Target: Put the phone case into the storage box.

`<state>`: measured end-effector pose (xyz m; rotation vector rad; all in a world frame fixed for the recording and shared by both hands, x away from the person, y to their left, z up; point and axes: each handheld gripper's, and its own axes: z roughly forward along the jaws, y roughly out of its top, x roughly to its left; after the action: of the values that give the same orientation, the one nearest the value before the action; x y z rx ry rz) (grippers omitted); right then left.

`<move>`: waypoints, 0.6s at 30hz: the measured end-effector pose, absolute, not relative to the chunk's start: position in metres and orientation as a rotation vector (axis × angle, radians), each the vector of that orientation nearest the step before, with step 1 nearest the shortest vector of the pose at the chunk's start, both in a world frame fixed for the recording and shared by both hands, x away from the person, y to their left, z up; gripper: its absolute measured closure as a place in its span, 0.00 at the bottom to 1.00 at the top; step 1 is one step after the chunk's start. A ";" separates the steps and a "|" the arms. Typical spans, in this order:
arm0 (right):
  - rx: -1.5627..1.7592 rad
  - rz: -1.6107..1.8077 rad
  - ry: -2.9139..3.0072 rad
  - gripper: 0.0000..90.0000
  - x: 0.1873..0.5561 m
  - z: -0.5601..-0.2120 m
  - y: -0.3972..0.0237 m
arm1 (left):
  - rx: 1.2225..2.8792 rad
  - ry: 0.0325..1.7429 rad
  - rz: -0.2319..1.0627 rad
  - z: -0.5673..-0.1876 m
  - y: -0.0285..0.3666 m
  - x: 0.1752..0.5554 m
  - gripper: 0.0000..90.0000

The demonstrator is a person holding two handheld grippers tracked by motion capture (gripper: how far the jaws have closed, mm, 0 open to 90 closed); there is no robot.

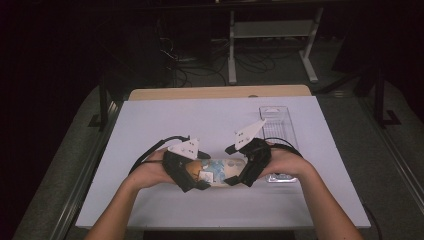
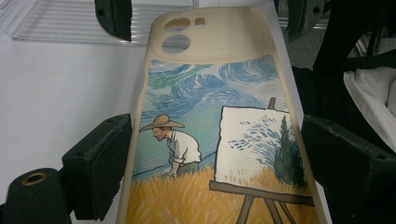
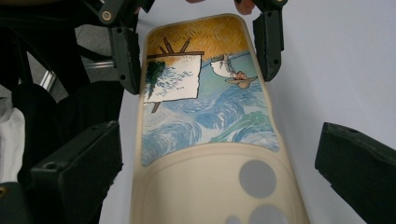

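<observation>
Painted phone case point(image 2: 219, 135) flat on white surface point(image 1: 150, 130), clamped at one end by left gripper point(image 2: 217, 154); right gripper point(image 3: 219, 182) wide, astride other end w/o contact; clear tray point(image 1: 277, 122) nearby.

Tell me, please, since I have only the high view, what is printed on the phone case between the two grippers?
Observer: The phone case shows a painted man in a straw hat in a yellow field, beside a canvas on an easel, under a swirling blue sky.
Operator: Thank you. Is the left gripper gripping it?
Observer: It looks so: the left gripper has a jaw against each long edge.
Operator: And the right gripper?
Observer: The right gripper is open, straddling the camera-cutout end, with a clear gap beside one jaw.
</observation>
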<state>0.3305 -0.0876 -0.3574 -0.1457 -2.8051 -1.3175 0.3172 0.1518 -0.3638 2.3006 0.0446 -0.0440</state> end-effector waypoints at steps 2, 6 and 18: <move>-0.143 -1.303 -2.807 0.00 0.330 -0.358 -0.084 | 2.300 0.039 -0.042 -0.364 0.152 0.317 0.12; -0.115 -1.295 -2.806 0.00 0.329 -0.360 -0.079 | 2.303 0.035 -0.041 -0.363 0.152 0.317 0.12; -0.085 -1.201 -2.841 0.00 0.326 -0.366 -0.064 | 2.308 0.008 -0.026 -0.362 0.151 0.316 0.12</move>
<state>0.3263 -0.0639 -0.3656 -0.0850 -2.8414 -1.2006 0.3164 0.1507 -0.3621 2.3079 0.0082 -0.0256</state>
